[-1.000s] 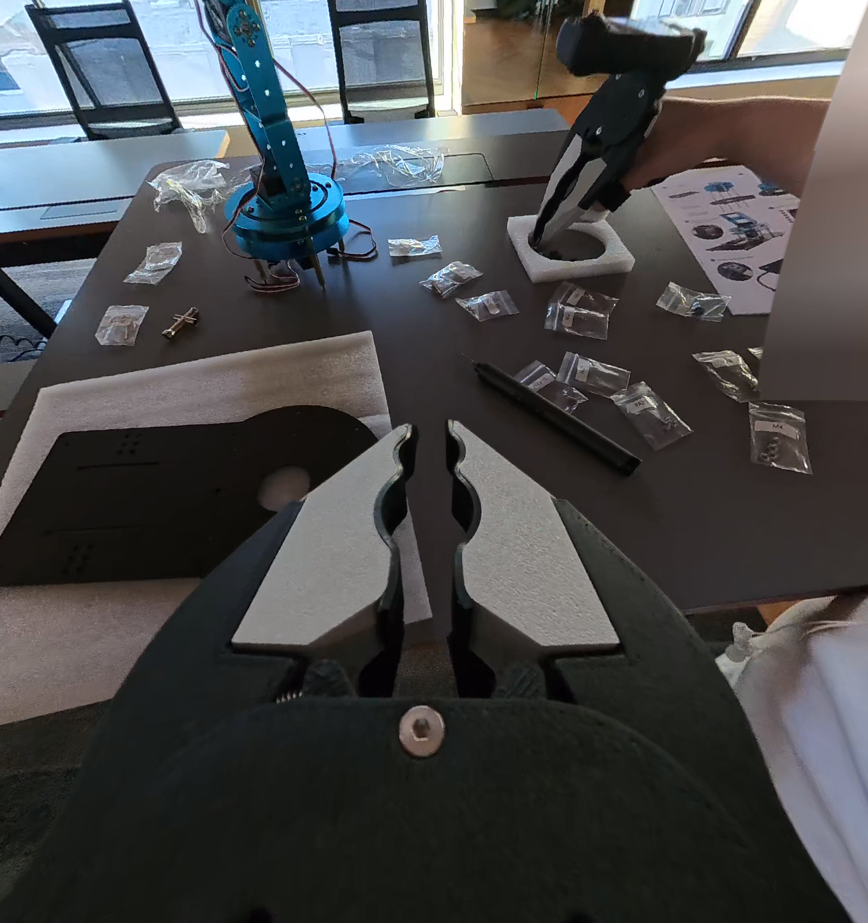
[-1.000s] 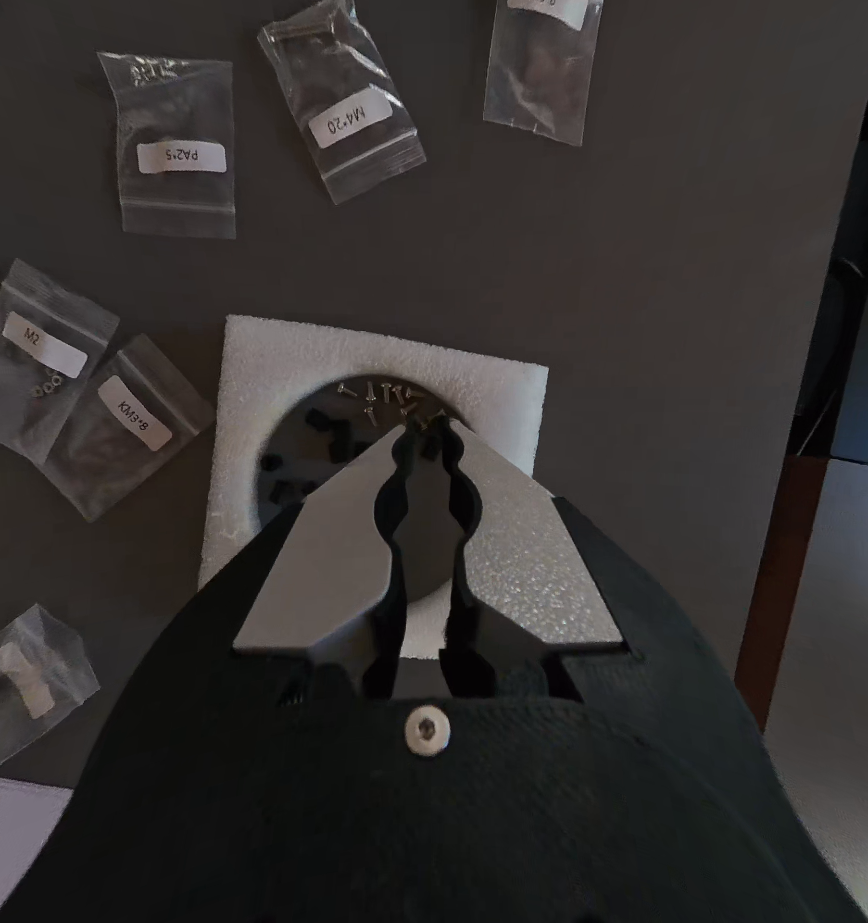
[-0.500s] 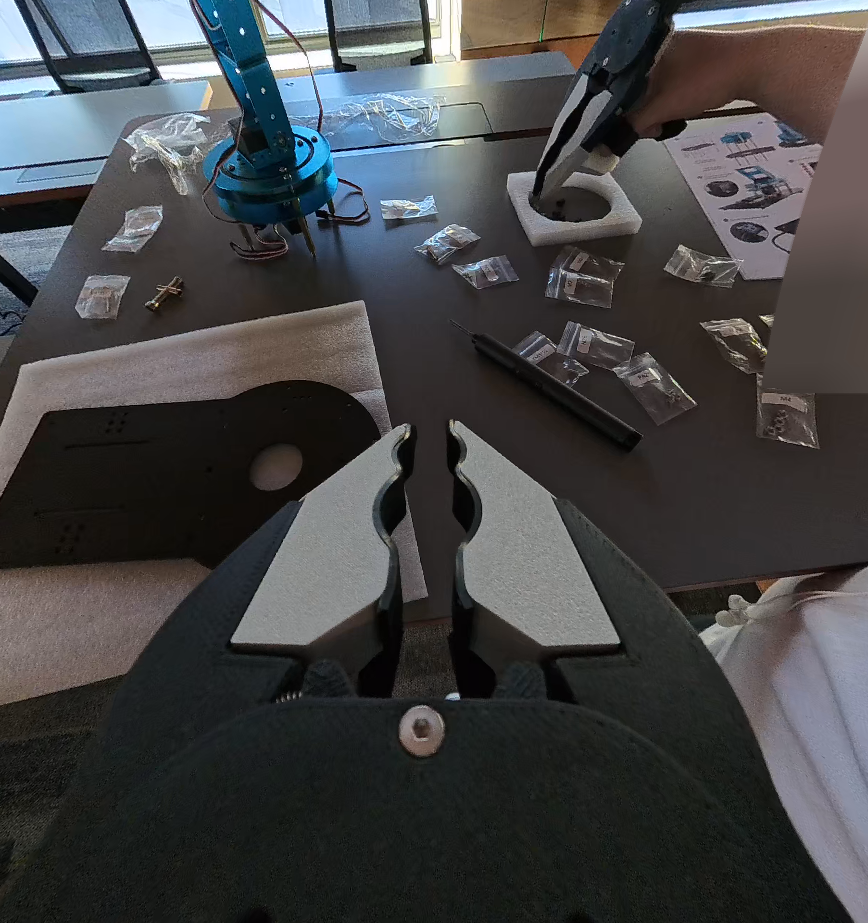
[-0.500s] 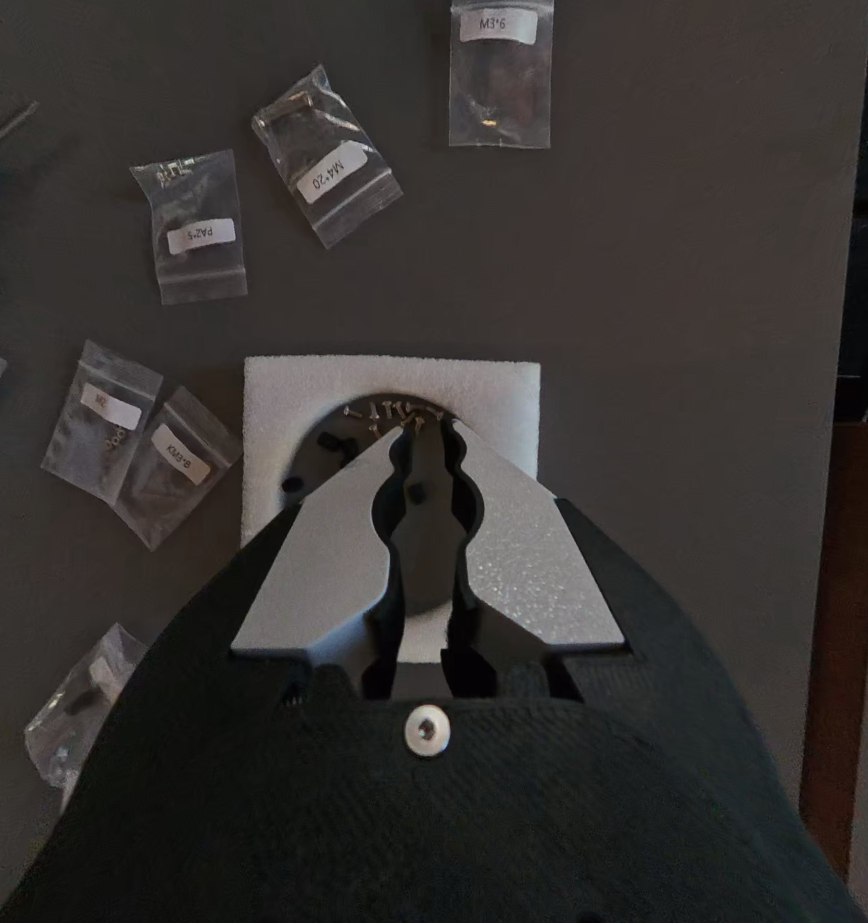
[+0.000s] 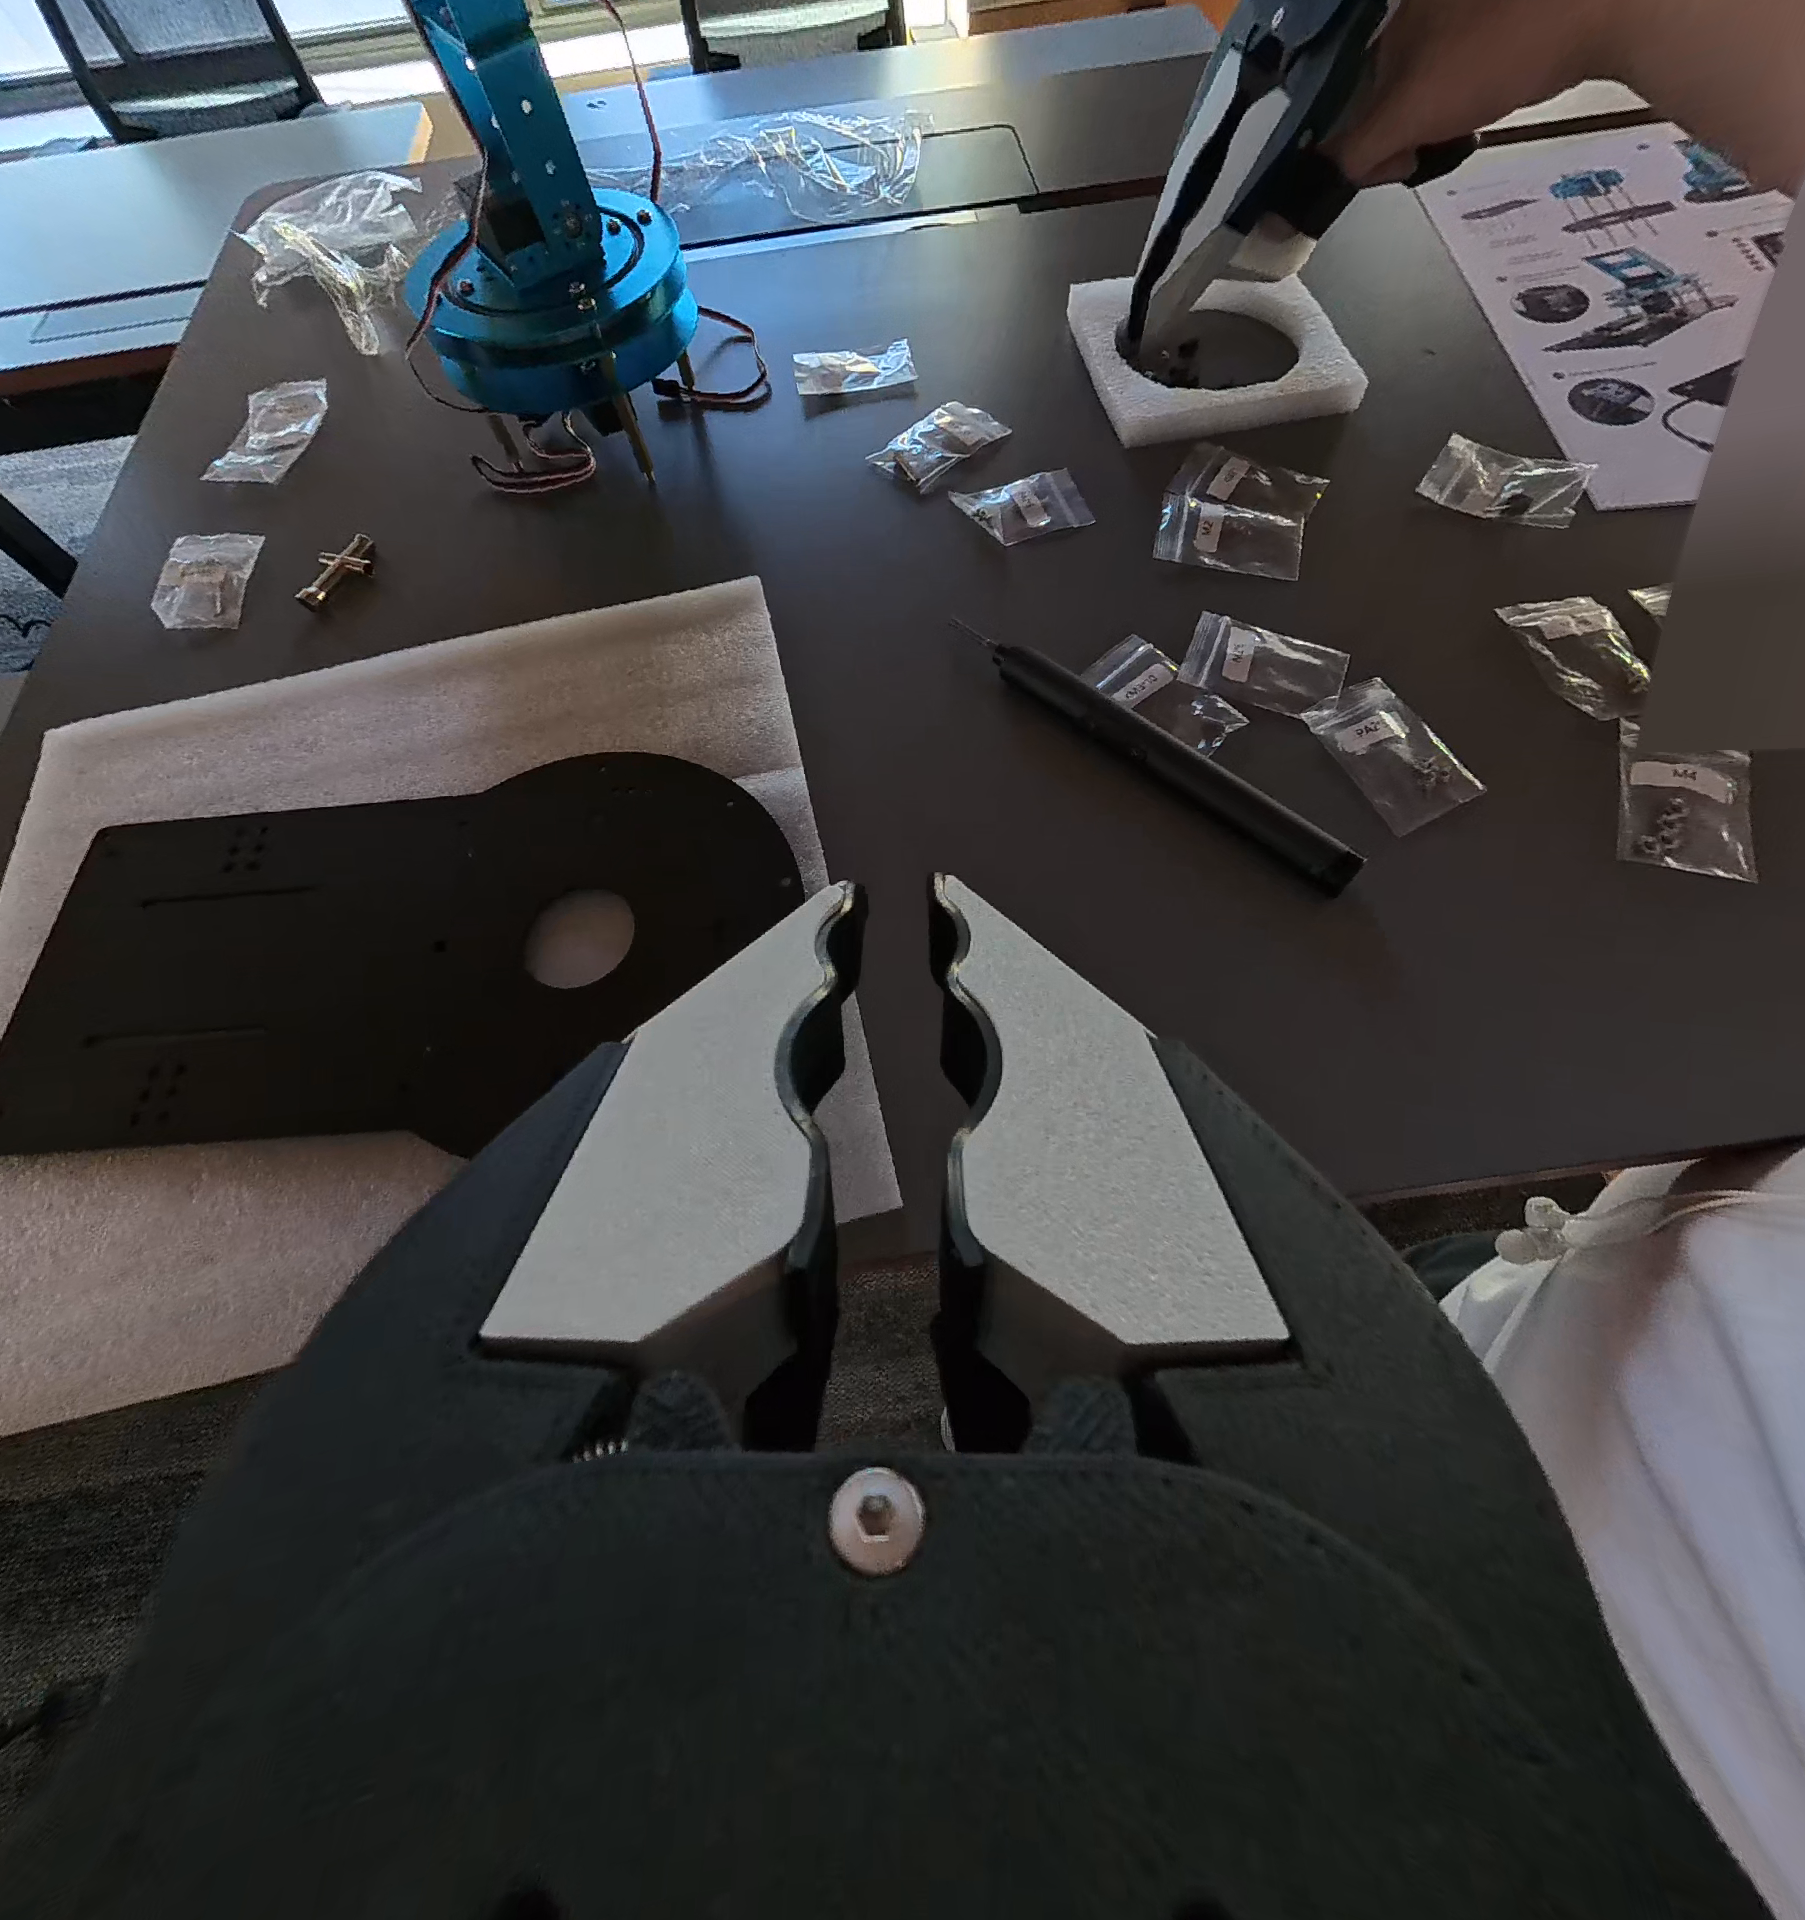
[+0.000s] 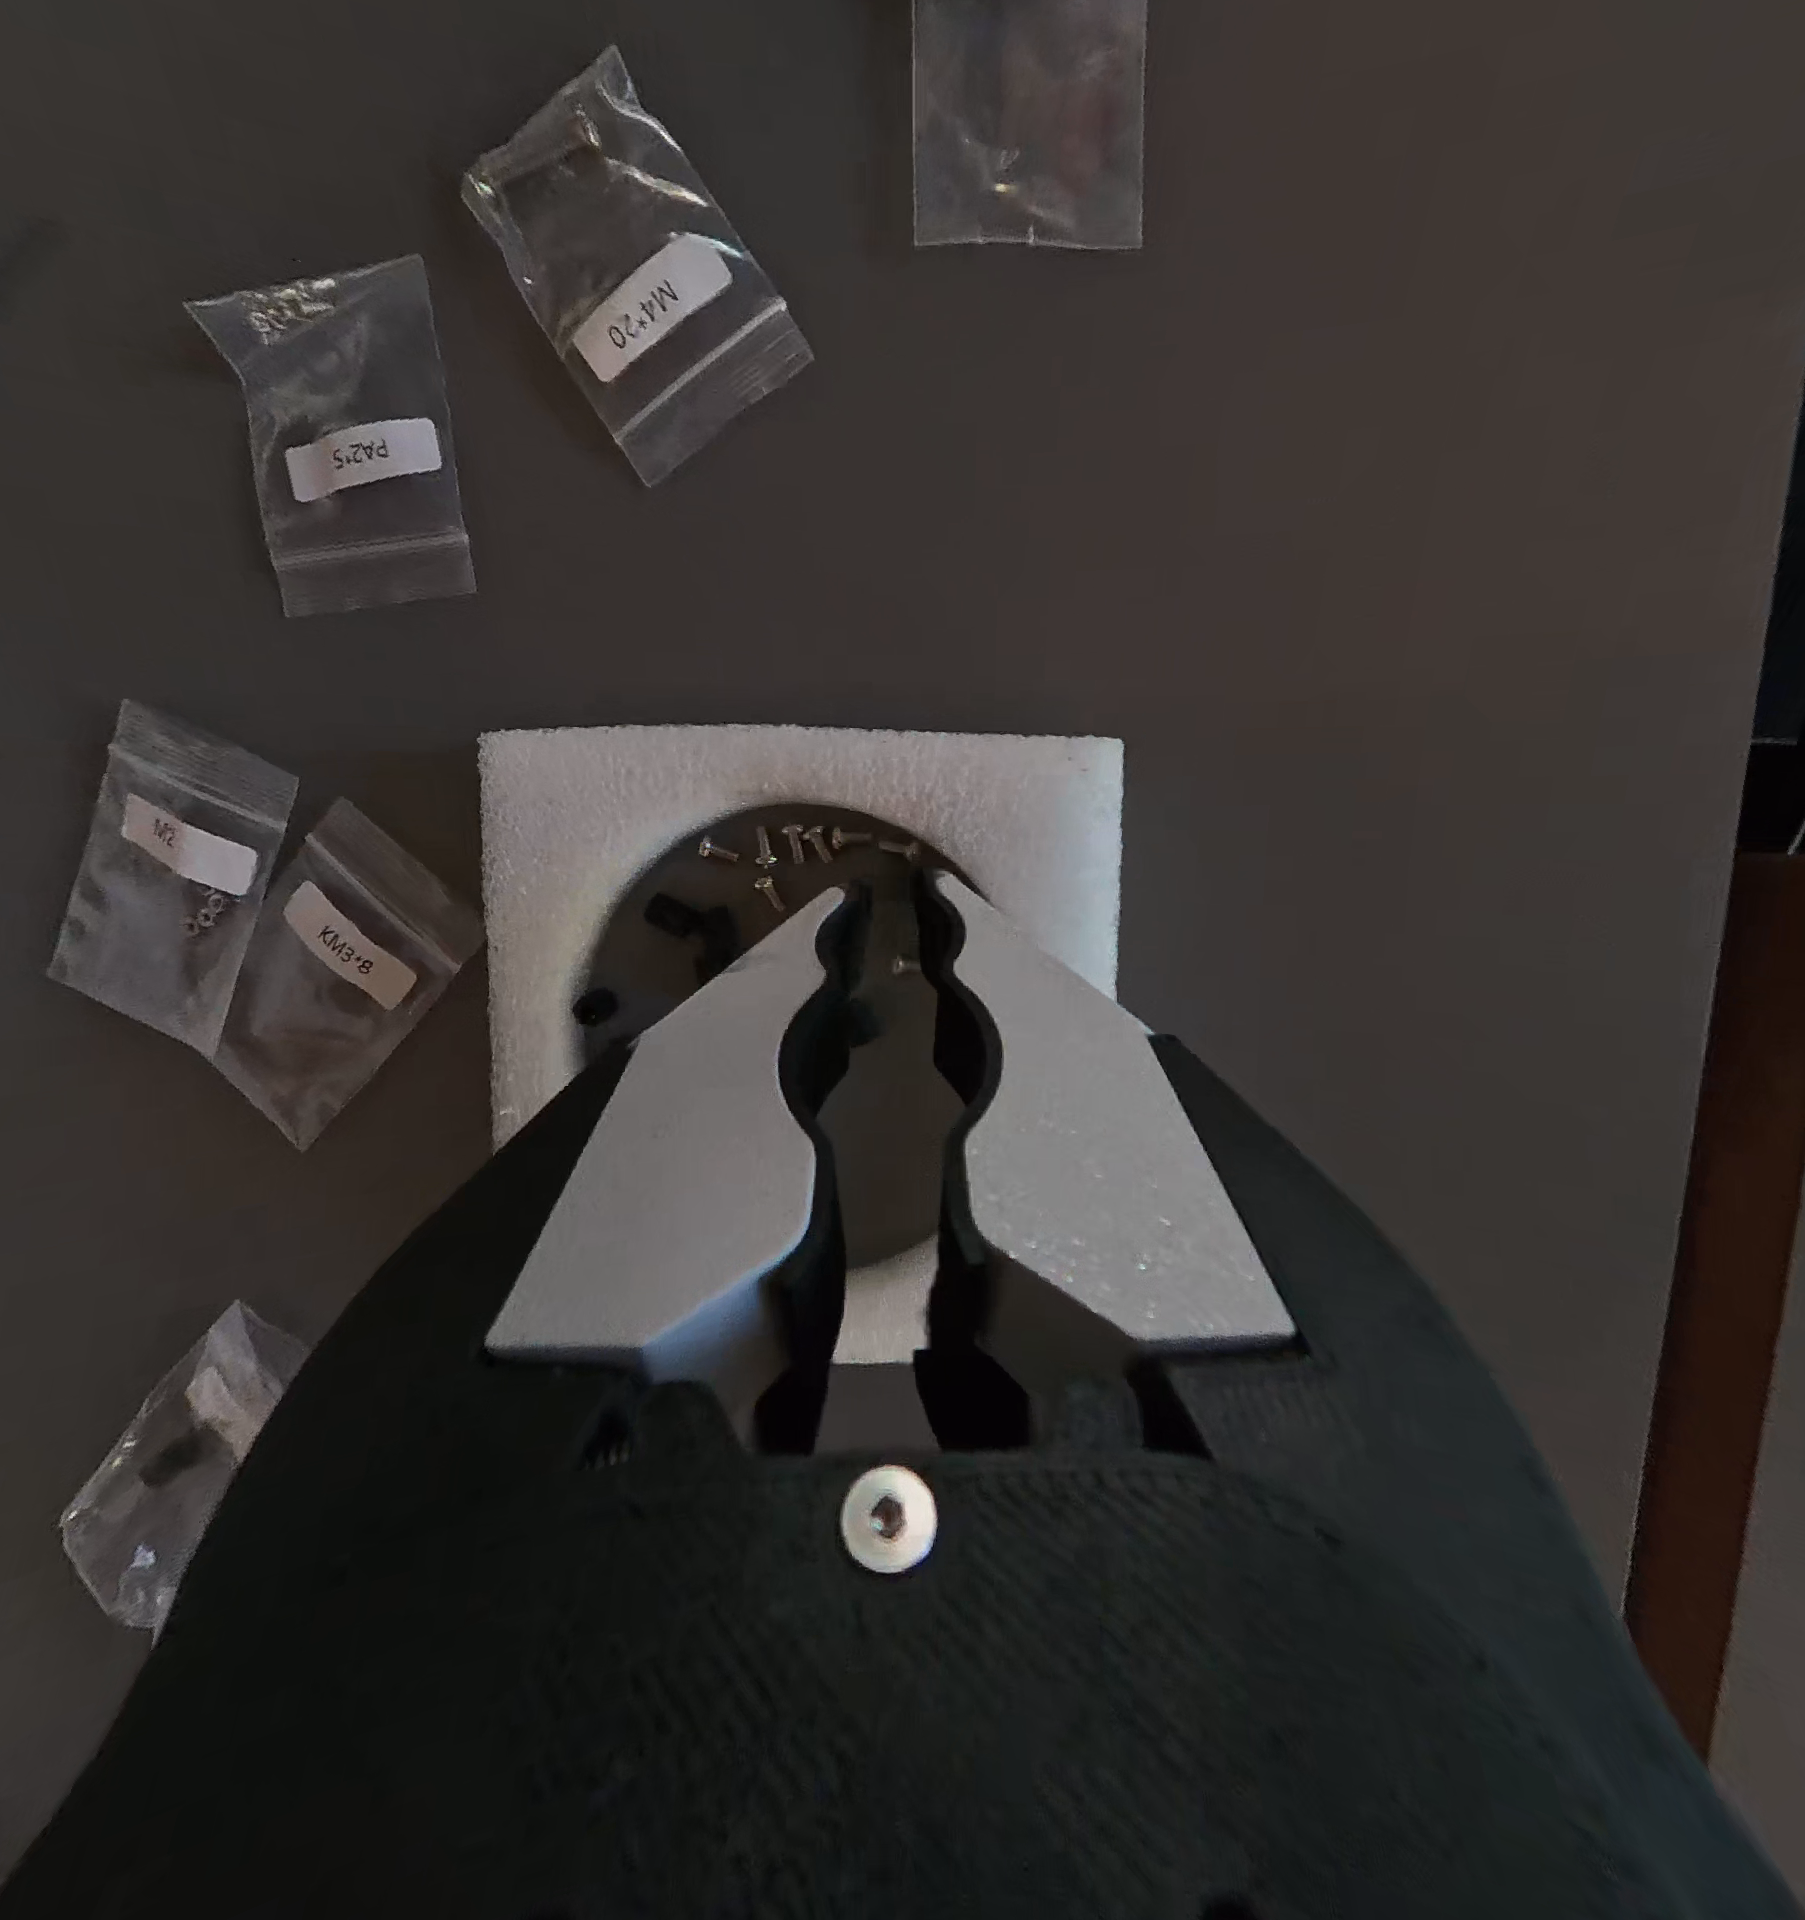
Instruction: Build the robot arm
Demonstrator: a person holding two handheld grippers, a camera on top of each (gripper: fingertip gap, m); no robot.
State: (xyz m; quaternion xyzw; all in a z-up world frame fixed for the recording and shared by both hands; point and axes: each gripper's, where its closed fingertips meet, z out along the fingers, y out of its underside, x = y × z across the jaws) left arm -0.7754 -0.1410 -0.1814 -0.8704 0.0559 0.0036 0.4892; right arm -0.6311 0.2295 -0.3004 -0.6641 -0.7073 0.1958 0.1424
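My right gripper (image 6: 893, 894) is open by a narrow gap, with its tips down in the round hole of a white foam square (image 6: 794, 779). Several small silver screws (image 6: 804, 844) and small black parts (image 6: 680, 920) lie in that hole; one screw lies between the fingers, not gripped. The left wrist view shows this gripper (image 5: 1137, 332) dipping into the foam square (image 5: 1324, 384). My left gripper (image 5: 893, 894) is slightly open and empty. It hovers over the table's near edge, beside a black plate (image 5: 358, 935) on a white foam sheet (image 5: 410, 707).
Several small labelled plastic bags (image 5: 1236, 509) lie scattered on the dark table (image 5: 1085, 1039). A black screwdriver (image 5: 1168, 758) lies mid-table. A blue robot arm base (image 5: 555, 301) stands at the back left. An instruction sheet (image 5: 1604, 281) lies far right. The bags (image 6: 358, 457) lie left of the foam. Some 40 centimetres of space lies between my two pairs of fingers. About 9 centimetres separates my right fingertips from the foam square (image 5: 1324, 384).
My right gripper has dropped closer to the foam square after rising a little. My left gripper has drifted back slightly; its gap is unchanged.
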